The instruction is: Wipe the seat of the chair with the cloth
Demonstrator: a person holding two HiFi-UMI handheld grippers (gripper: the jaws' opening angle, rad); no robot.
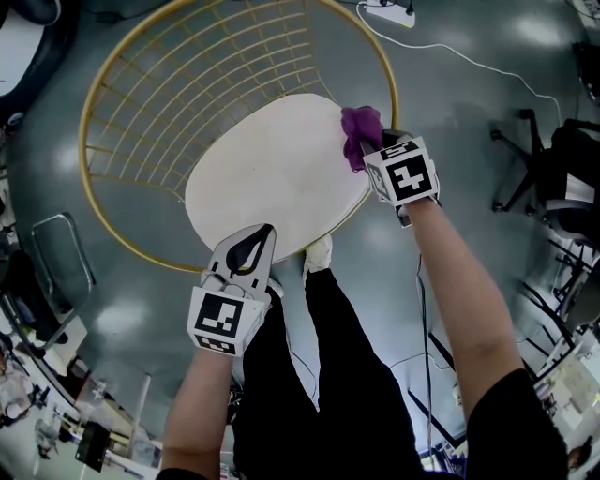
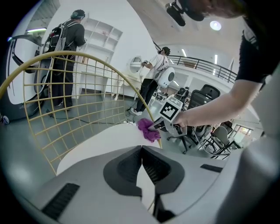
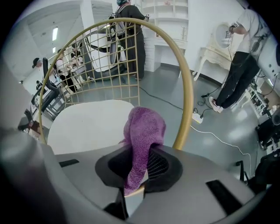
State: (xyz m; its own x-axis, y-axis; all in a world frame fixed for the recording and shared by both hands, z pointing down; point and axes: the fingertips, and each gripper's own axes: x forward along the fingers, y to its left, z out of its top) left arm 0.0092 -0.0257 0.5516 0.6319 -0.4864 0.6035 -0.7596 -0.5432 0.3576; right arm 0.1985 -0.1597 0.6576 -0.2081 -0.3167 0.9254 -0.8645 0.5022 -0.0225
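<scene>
Two grippers are over the chair (image 1: 105, 92), one in each of the person's hands. The right gripper (image 1: 377, 142) has its jaws clamped on the purple cloth (image 1: 359, 129). In the right gripper view the cloth (image 3: 144, 131) runs up between the jaws and bunches in a rounded wad past their tips. That wad sits at the far right edge of the round white seat (image 1: 267, 173), just beside the gold rim. I cannot tell from either angle whether it presses on the seat.

The left gripper (image 1: 263, 234) is at the near edge of the seat, tips pointing in over the white surface. In the left gripper view its jaws are closed tip to tip with nothing caught between them.

Behind the seat curves the gold wire back (image 1: 202, 66). On the grey floor (image 1: 459, 103) past the chair lies a white power strip (image 1: 388, 14) with its cable trailing away.
</scene>
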